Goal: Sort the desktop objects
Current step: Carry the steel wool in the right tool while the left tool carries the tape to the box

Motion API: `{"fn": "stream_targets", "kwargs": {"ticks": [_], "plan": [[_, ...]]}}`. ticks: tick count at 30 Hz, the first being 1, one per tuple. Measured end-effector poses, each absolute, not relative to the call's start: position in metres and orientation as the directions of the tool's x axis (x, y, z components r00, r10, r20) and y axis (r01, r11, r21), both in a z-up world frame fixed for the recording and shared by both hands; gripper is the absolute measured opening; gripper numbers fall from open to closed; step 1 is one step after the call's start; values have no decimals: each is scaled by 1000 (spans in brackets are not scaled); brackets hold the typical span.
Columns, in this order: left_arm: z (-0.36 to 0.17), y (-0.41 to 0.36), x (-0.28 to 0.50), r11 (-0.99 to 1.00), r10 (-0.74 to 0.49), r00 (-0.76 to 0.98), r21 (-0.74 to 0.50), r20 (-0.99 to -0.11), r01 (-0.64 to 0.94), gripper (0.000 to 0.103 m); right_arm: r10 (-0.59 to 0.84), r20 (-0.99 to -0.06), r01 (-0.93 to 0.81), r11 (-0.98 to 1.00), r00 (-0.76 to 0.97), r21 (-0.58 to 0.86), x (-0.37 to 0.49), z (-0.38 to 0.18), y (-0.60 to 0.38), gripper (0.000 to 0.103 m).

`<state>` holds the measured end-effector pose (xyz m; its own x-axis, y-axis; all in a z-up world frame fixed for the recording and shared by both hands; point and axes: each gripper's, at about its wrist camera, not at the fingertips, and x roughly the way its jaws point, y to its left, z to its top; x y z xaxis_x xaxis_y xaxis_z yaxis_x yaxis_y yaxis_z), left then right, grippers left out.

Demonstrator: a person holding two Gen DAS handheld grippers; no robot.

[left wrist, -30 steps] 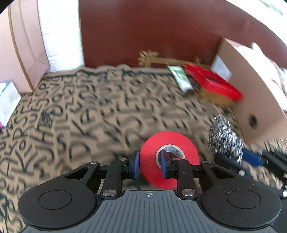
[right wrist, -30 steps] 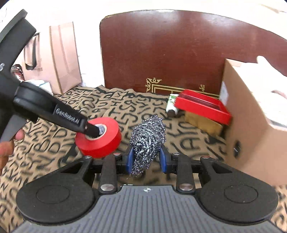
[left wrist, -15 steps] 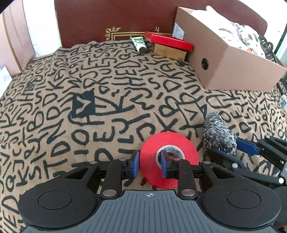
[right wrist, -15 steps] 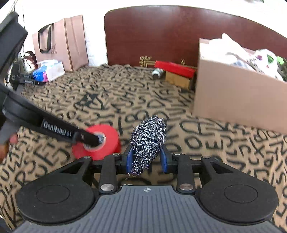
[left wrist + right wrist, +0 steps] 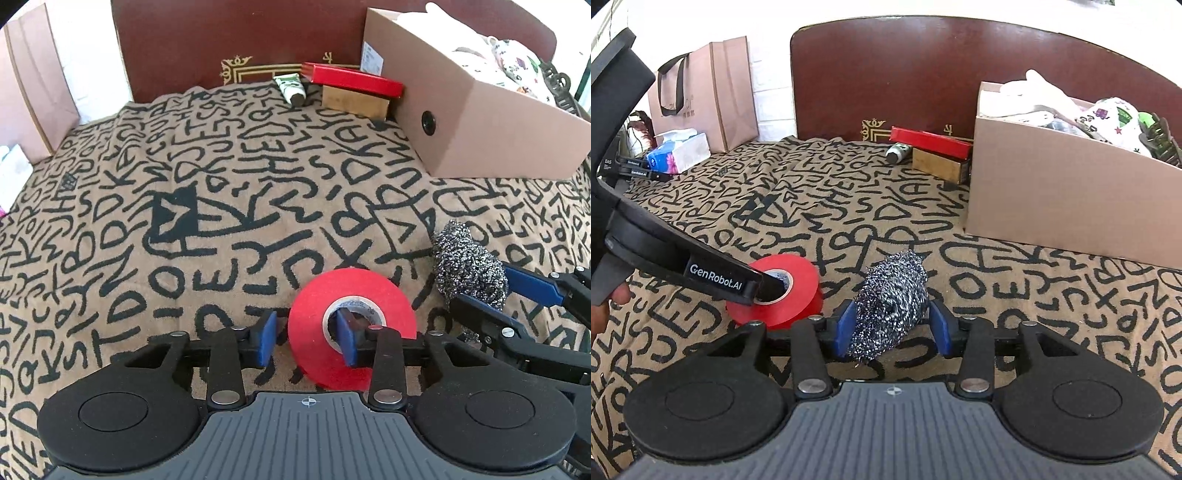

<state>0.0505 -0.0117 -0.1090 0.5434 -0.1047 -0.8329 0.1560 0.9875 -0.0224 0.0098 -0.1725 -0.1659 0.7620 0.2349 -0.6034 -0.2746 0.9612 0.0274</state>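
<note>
A red tape roll [image 5: 351, 325] lies on the lettered cloth; it also shows in the right wrist view [image 5: 786, 291]. My left gripper [image 5: 306, 339] is open: its right finger sits inside the roll's core, its left finger stands apart from the roll's outer side. A steel wool scourer [image 5: 890, 306] rests on the cloth between the fingers of my right gripper [image 5: 892, 326], which is open with gaps on both sides. The scourer also shows in the left wrist view [image 5: 467, 269].
A cardboard box [image 5: 1071, 192] full of items stands at the right. A red-lidded box [image 5: 931, 142] and a green tube [image 5: 899, 151] lie by the dark headboard [image 5: 923, 74]. A pink paper bag [image 5: 709, 96] and a tissue pack [image 5: 679, 153] are at the far left.
Both grippers came back and down toward the cloth. Both have opened: the left let go of the tape roll's wall, the right let go of the scourer.
</note>
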Motion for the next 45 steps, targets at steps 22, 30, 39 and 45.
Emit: {"fn": "stream_targets", "kwargs": {"ticks": [22, 30, 39, 45], "plan": [[-45, -44, 44, 967, -235, 591, -122, -772, 225, 24, 244, -489, -259, 965, 838, 37, -3, -122, -205, 26], [11, -89, 80, 945, -317, 650, -169, -690, 281, 24, 185, -372, -199, 980, 909, 0, 16, -79, -240, 26], [50, -132, 160, 939, -343, 686, -219, -642, 265, 24, 105, -276, -129, 989, 955, -70, 76, -41, -280, 26], [51, -153, 217, 948, -317, 712, -193, -626, 253, 25, 73, -294, -104, 991, 953, -90, 139, -40, -301, 26]]}}
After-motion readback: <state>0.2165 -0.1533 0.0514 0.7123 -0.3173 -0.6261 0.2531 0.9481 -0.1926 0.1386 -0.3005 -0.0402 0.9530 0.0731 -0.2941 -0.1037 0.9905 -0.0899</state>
